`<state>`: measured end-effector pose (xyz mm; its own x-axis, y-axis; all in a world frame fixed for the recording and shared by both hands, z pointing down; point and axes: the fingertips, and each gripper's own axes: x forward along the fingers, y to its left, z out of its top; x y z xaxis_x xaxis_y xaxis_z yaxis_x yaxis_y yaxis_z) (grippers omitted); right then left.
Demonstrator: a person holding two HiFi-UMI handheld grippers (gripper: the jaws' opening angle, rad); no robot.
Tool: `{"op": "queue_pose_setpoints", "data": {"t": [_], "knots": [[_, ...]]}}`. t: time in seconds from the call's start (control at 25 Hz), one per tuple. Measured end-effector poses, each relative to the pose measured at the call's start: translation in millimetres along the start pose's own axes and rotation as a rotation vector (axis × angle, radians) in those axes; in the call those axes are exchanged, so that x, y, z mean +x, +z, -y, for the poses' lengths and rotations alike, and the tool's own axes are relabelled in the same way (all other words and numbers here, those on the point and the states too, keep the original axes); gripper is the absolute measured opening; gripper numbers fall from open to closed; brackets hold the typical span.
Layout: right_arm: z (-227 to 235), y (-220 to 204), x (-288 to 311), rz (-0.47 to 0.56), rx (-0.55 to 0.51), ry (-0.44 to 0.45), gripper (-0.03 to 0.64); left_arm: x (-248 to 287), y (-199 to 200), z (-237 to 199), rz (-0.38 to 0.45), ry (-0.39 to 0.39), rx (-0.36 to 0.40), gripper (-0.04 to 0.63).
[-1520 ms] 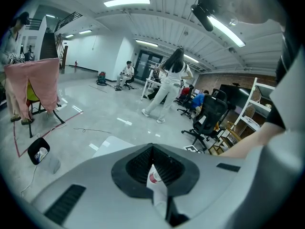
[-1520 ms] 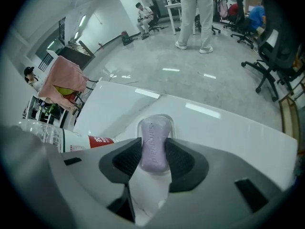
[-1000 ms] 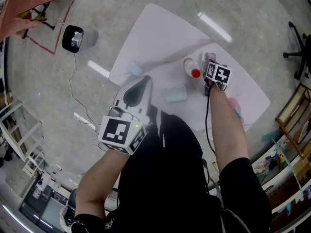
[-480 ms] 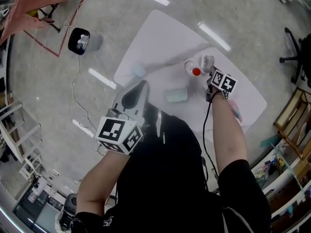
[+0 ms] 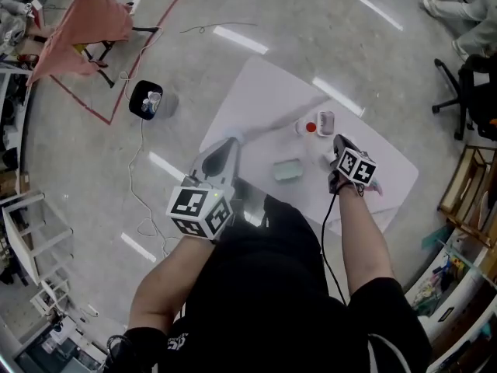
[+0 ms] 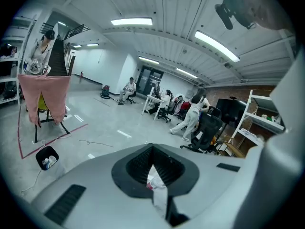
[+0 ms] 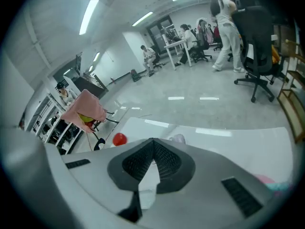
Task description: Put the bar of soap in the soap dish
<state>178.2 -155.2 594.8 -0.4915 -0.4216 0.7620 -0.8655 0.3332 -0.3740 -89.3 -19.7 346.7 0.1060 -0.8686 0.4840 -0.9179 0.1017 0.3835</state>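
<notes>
A pale green rectangular soap dish [image 5: 288, 169] lies in the middle of the white table [image 5: 264, 92]. I cannot tell whether anything lies in it. My left gripper [image 5: 230, 144] hovers over the table's left edge, jaws shut and empty [image 6: 152, 149]. My right gripper [image 5: 338, 140] hangs right of the dish, also shut on nothing [image 7: 152, 142]. A small pink thing [image 5: 377, 186] lies on the table beside my right wrist; it shows too in the right gripper view [image 7: 267, 179]. The small pale blue thing seen earlier is hidden behind my left gripper.
A bottle with a red cap [image 5: 311, 127] and a clear container [image 5: 326, 121] stand at the table's far side, just beyond my right gripper. On the floor are a black bin [image 5: 147, 99], a cable and a rack with a pink cloth [image 5: 85, 26]. Shelves [image 5: 466, 200] and an office chair [image 5: 462, 84] stand at the right.
Both grippers have risen. The right one has drawn back from the bottle. The head view has lifted, so the table looks smaller. The pale blue thing has gone behind my left gripper.
</notes>
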Motion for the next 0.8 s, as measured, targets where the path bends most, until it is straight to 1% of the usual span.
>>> {"op": "queue_pose_setpoints", "data": {"t": [0.08,0.2,0.32,0.52,0.6,0.8], "knots": [[-22.6,2.3,-20.1,0.03,-0.031,0.031,0.015,-8.1,6.7,1.0,0.007,-0.02,0.023,0.008],[-52.8,8.7,-49.1,0.098,-0.033,0.049,0.015,-19.9,14.8,2.5,0.011,-0.069,0.082,0.008],[-80.3,9.7,-73.0,0.155,-0.038,0.029,0.015,-34.3,17.6,-1.2,0.013,-0.123,0.136,0.008],[-140.6,3.6,-113.1,0.23,-0.141,-0.016,0.015,-63.7,19.4,-18.9,0.036,-0.195,0.205,0.008],[-169.6,3.2,-133.6,0.271,-0.175,-0.017,0.015,-75.6,24.5,-23.4,0.051,-0.229,0.219,0.008],[-236.7,11.0,-195.1,0.389,-0.288,-0.025,0.015,-98.3,35.6,-22.9,0.087,-0.311,0.209,0.008]]}}
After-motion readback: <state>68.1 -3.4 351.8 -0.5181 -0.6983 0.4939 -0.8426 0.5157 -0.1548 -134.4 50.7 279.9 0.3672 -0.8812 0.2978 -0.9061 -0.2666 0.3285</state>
